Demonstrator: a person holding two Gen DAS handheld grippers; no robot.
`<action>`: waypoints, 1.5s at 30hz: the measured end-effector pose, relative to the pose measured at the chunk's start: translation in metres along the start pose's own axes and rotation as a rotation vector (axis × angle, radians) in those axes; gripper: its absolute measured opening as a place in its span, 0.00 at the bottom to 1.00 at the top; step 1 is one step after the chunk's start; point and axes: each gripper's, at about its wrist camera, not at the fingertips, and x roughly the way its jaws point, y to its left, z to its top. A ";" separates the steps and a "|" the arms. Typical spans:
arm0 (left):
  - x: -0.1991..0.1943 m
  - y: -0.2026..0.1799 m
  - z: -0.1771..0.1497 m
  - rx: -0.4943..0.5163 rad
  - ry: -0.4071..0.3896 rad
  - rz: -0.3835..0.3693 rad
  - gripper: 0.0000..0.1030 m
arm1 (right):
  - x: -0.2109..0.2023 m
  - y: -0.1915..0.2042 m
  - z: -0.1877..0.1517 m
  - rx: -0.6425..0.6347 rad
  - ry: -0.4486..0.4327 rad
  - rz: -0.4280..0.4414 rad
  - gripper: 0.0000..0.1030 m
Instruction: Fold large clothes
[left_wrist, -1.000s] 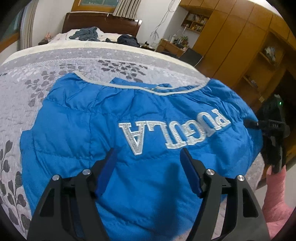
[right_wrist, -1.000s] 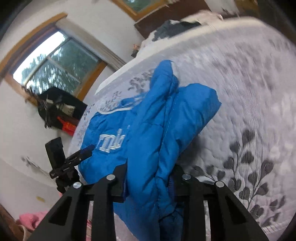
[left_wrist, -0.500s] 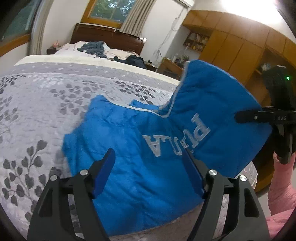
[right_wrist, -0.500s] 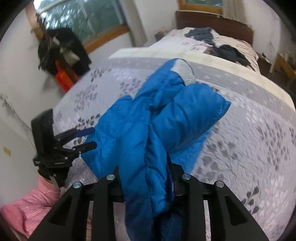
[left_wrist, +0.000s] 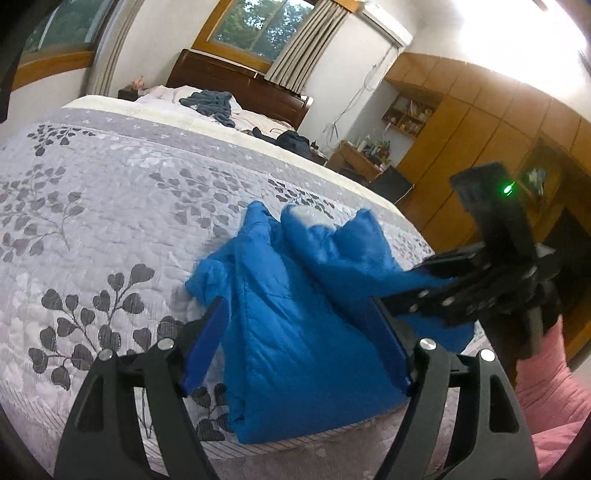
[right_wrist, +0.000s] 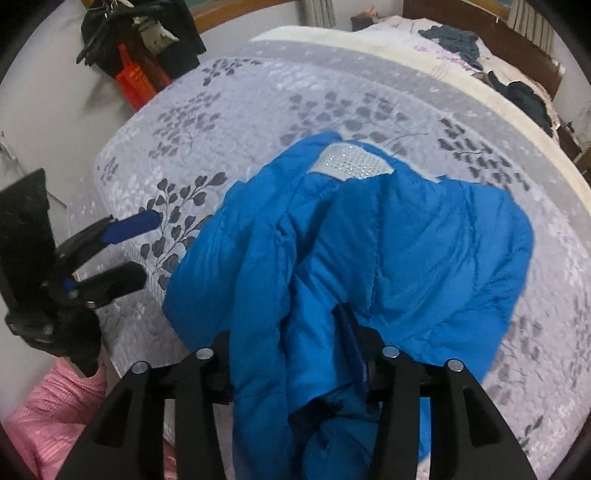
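Note:
A blue puffer jacket lies bunched near the front edge of the bed, one side lifted and doubled over the rest. In the right wrist view the jacket shows a white mesh patch at its far end. My right gripper is shut on a thick fold of it; one blue pad shows, the other is buried in fabric. From the left wrist view the right gripper holds that fold at the jacket's right side. My left gripper hangs open just above the jacket, empty. The left gripper sits left of the jacket.
The grey leaf-patterned quilt covers the bed, whose front edge runs close below the jacket. Dark clothes lie by the wooden headboard. Wooden wardrobes stand at right. A black bag and an orange object sit by the left wall. Pink sleeves show.
My right gripper has carried the jacket's side up and across to the left, doubling it over and hiding the white lettering. The left gripper stayed open and drew back.

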 end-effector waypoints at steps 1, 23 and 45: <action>0.000 0.001 0.001 -0.003 0.000 -0.005 0.74 | 0.003 0.001 0.000 0.000 0.002 0.003 0.48; 0.085 0.012 0.030 -0.242 0.195 -0.301 0.74 | -0.087 -0.094 -0.071 0.277 -0.229 0.131 0.56; 0.138 -0.019 0.047 -0.098 0.280 -0.310 0.83 | -0.006 -0.034 -0.073 0.118 -0.154 0.231 0.56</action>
